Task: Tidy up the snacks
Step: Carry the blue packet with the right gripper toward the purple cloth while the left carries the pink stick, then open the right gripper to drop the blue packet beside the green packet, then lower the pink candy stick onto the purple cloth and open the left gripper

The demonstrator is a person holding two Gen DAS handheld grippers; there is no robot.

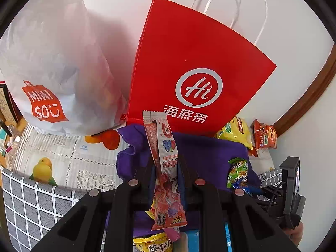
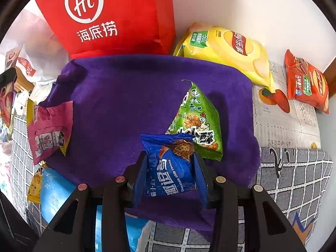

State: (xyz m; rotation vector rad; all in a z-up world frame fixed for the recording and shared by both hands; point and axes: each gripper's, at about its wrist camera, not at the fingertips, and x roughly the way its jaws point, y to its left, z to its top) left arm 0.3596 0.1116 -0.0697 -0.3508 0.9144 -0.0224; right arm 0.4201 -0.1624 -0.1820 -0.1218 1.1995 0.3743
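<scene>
Snacks lie scattered on a purple cloth [image 2: 130, 96] before a red paper bag [image 2: 109, 19]. The left gripper [image 1: 167, 180] fingers pinch a long red-and-white candy packet [image 1: 163, 161], held upright above the cloth. The right gripper [image 2: 171, 168] fingers clamp a blue chocolate chip cookie packet [image 2: 170, 168], touching a green triangular snack packet [image 2: 197, 121] just beyond it

The light-blue packet [image 2: 52, 191] is half hidden under the purple cloth [image 2: 147, 96] and claw frame.

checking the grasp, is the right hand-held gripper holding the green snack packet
No, the right hand-held gripper is clamped on the blue cookie packet; the green packet lies on the purple cloth.
</scene>
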